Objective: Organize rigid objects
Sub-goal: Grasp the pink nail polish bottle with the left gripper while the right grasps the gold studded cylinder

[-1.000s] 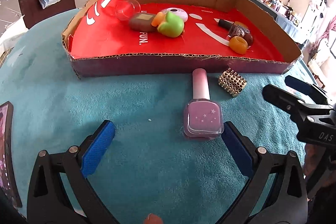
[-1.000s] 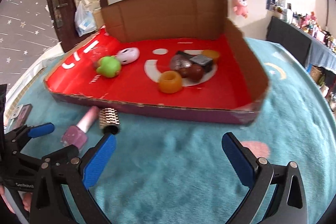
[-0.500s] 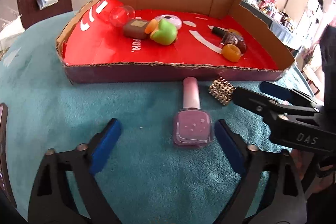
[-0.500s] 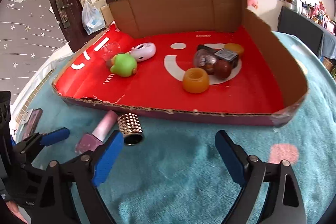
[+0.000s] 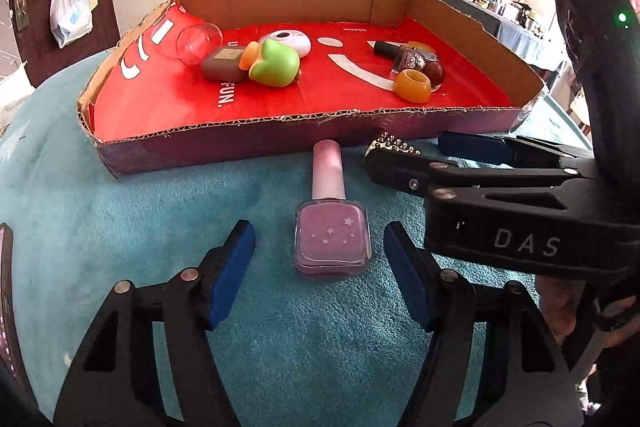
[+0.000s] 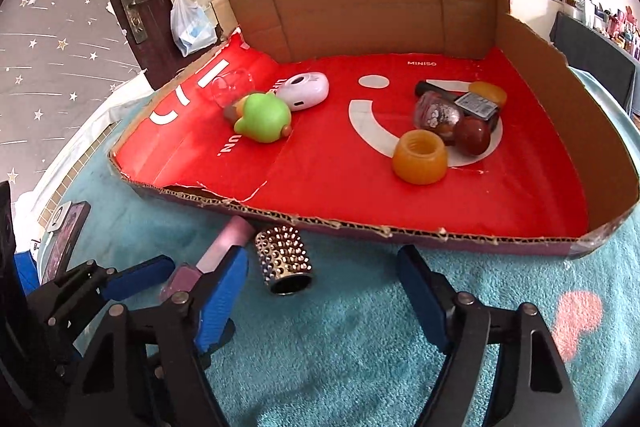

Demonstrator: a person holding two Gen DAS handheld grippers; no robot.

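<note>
A pink nail polish bottle (image 5: pixel 332 239) lies on the teal blanket, cap toward the box. My left gripper (image 5: pixel 320 269) straddles its body; the jaws are closing, with a gap still showing at each pad. A studded metal cylinder (image 6: pixel 284 261) lies on its side beside the bottle's cap. My right gripper (image 6: pixel 322 287) has the cylinder between its closing jaws, nearer the left pad, untouched. In the left wrist view the right gripper (image 5: pixel 412 149) reaches in from the right and hides most of the studded cylinder (image 5: pixel 394 143).
A cardboard box (image 6: pixel 360 227) with a red floor stands just beyond both objects. It holds a green toy (image 6: pixel 262 121), an orange ring (image 6: pixel 419 157), a clear cup (image 5: pixel 198 41) and several small items. A phone (image 6: pixel 68 231) lies at the left.
Both pairs of jaws have narrowed. My right gripper slid left until the studded cylinder lay between its fingers. The pink bottle now sits midway between the left fingers.
</note>
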